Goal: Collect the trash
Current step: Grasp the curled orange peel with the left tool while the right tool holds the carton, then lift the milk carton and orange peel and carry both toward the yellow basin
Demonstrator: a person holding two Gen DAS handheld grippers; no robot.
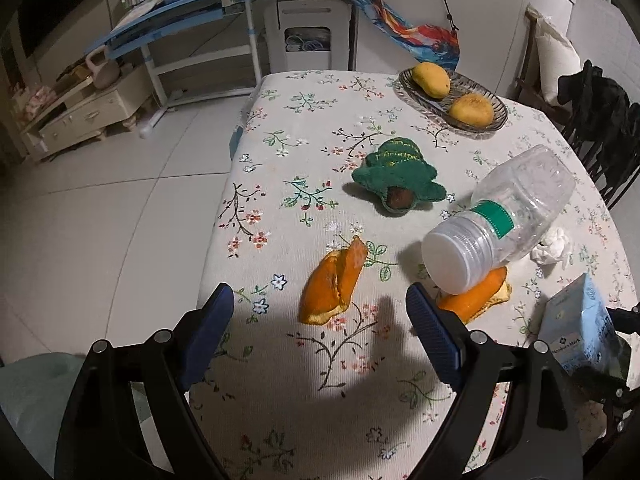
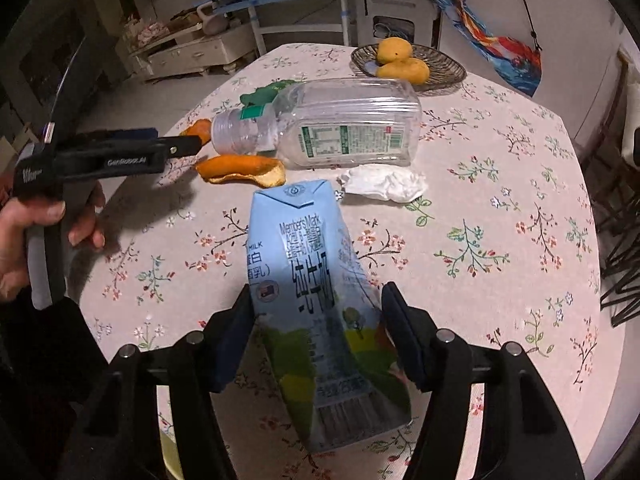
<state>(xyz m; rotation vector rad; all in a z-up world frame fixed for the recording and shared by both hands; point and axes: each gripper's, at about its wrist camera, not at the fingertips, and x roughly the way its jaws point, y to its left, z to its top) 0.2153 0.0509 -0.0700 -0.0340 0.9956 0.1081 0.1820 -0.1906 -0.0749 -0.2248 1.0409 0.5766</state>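
Note:
My right gripper is shut on a blue milk carton and holds it above the table; the carton also shows in the left wrist view. My left gripper is open and empty, just above an orange peel on the floral tablecloth. A second orange peel lies partly under an empty clear plastic bottle lying on its side. A crumpled white tissue lies beside the bottle. The left gripper shows from the side in the right wrist view.
A green plush tree toy lies mid-table. A glass dish with two mangoes stands at the far right. The table's left edge drops to a tiled floor. Dark chairs stand at the right; a blue desk behind.

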